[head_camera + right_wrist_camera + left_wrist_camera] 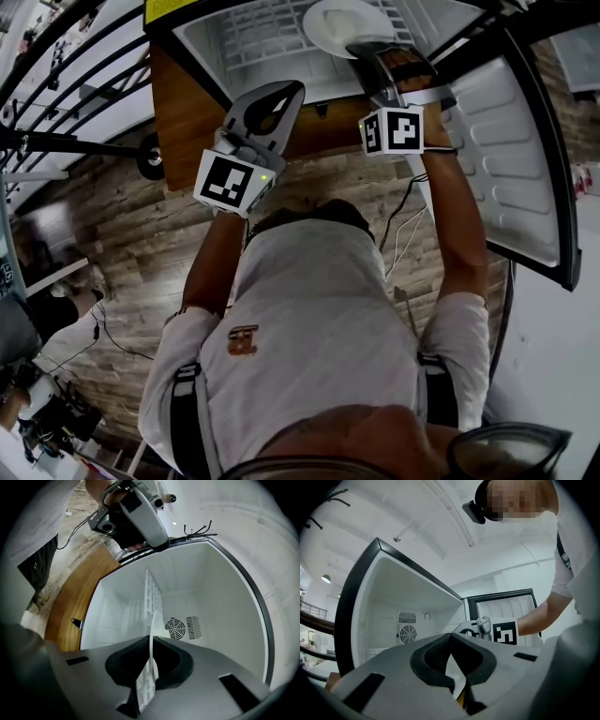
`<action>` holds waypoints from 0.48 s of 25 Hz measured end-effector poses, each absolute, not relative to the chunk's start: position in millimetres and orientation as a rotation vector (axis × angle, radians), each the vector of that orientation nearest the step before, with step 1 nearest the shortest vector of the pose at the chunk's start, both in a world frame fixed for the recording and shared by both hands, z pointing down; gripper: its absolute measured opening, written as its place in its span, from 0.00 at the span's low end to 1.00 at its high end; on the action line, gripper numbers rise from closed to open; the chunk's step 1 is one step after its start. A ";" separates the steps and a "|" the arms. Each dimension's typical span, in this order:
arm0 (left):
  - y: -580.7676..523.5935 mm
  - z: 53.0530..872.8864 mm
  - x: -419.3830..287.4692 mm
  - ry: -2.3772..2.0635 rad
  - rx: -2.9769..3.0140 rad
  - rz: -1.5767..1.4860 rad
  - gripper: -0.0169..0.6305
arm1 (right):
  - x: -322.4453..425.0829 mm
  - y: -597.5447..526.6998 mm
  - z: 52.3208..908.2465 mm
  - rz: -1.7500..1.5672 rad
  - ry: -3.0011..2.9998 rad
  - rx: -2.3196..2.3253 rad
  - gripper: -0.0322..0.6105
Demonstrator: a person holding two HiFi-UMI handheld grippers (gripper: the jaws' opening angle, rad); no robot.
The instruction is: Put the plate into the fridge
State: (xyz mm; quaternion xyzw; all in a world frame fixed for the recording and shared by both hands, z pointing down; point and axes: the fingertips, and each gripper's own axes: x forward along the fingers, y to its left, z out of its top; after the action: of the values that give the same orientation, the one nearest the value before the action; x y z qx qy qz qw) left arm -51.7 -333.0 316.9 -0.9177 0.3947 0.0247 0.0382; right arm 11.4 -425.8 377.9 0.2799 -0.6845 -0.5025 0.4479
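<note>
A white plate [342,23] is inside the mouth of the open fridge [234,37], just over its wire shelf [272,28]. My right gripper [367,49] is shut on the plate's near rim. In the right gripper view the plate [152,634] shows edge-on between the jaws of the right gripper [151,644], with the wire shelf [153,595] and a round fan grille [175,628] behind it. My left gripper [289,94] is shut with nothing in it and hangs in front of the fridge, left of the plate. The left gripper [451,643] faces the white fridge interior [393,616].
The fridge door [516,131] stands swung open on the right. A brown wooden panel [187,122] runs along the fridge's left side and front. Below is a wood-plank floor [141,244] with cables [398,234]. Black rails [56,94] and other gear stand at the left.
</note>
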 end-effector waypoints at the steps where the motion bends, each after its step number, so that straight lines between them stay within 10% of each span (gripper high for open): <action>1: -335.8 313.6 -55.5 1.214 -2.813 0.079 0.05 | 7.9 -427.4 376.6 -1.239 -1.697 0.688 0.11; 12: -339.8 312.2 -42.0 1.240 -2.830 0.083 0.05 | 17.2 -435.1 388.9 -1.189 -1.706 0.655 0.11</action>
State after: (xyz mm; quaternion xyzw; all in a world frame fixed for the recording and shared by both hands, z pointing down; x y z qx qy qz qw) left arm -42.0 -339.8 312.2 -0.9153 0.4011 0.0268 0.0254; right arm 17.2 -435.1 388.9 0.2662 -0.6938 -0.4836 0.4626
